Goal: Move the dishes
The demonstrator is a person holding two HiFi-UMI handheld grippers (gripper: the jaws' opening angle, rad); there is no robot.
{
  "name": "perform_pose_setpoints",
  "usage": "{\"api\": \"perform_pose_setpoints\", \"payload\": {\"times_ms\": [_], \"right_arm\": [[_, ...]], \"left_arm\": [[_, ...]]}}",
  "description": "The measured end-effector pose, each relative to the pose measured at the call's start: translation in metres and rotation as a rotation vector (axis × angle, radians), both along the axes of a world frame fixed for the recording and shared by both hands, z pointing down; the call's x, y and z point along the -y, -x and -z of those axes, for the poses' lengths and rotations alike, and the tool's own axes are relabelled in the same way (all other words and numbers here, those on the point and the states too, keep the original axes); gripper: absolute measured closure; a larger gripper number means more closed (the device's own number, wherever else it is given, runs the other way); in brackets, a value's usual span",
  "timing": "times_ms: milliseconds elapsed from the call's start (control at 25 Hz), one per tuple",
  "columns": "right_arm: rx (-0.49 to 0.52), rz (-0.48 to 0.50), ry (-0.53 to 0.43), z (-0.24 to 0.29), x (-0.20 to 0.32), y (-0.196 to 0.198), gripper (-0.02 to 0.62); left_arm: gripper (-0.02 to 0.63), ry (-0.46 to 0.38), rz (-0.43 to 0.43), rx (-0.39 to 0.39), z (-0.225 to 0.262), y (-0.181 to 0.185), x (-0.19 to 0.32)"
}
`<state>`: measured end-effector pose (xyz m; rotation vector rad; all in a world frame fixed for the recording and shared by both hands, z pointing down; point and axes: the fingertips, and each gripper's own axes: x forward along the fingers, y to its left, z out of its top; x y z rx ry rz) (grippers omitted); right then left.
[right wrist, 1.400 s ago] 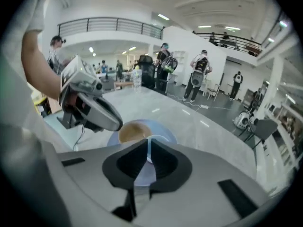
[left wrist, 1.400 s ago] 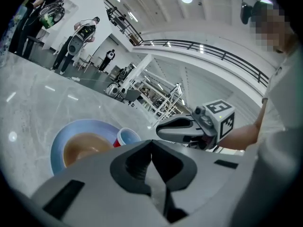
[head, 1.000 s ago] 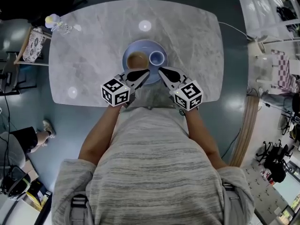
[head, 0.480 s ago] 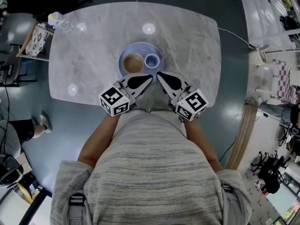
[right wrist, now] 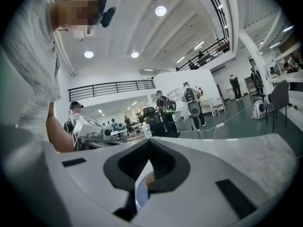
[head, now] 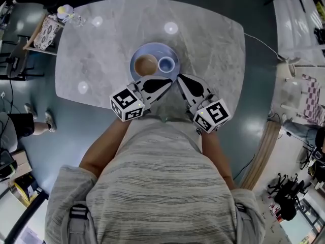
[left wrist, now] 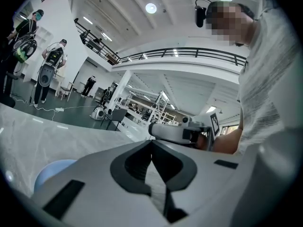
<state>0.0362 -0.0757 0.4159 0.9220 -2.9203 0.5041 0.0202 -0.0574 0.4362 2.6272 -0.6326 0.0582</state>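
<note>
Your left gripper point(head: 163, 83): jaws pressed together, empty | right gripper point(head: 182, 79): likewise | plate point(head: 152, 48) with bowl point(head: 147, 65) and cup point(head: 166, 64) mid-table point(head: 213, 39), just beyond both tips, left tip nearer the rim.

A plate point(head: 155, 48) sits on the table point(head: 213, 44), toward the person's side. On it a bowl point(head: 146, 65) lies left and a cup point(head: 166, 64) right, just beside each other. The left gripper point(head: 169, 81) and right gripper point(head: 180, 77) hover at the plate's near rim.

Blue plate point(head: 155, 49) on grey marble table point(head: 213, 39)
</note>
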Motion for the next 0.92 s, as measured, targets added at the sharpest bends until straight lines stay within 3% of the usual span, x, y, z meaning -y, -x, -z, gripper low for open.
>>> {"api": "perform_pose_setpoints", "payload": {"times_ms": [480,920], "right_arm": [[-0.018,-0.059,0.008,0.0,0.005,-0.006,0.578],[-0.06,-0.041,-0.03,0.011,0.003,0.007,0.578]], "left_arm": [[0.586,-0.001,-0.044,-0.024,0.003,-0.007,0.008],[0.586,-0.012,-0.034,-0.068,0.012,0.0,0.007]]}}
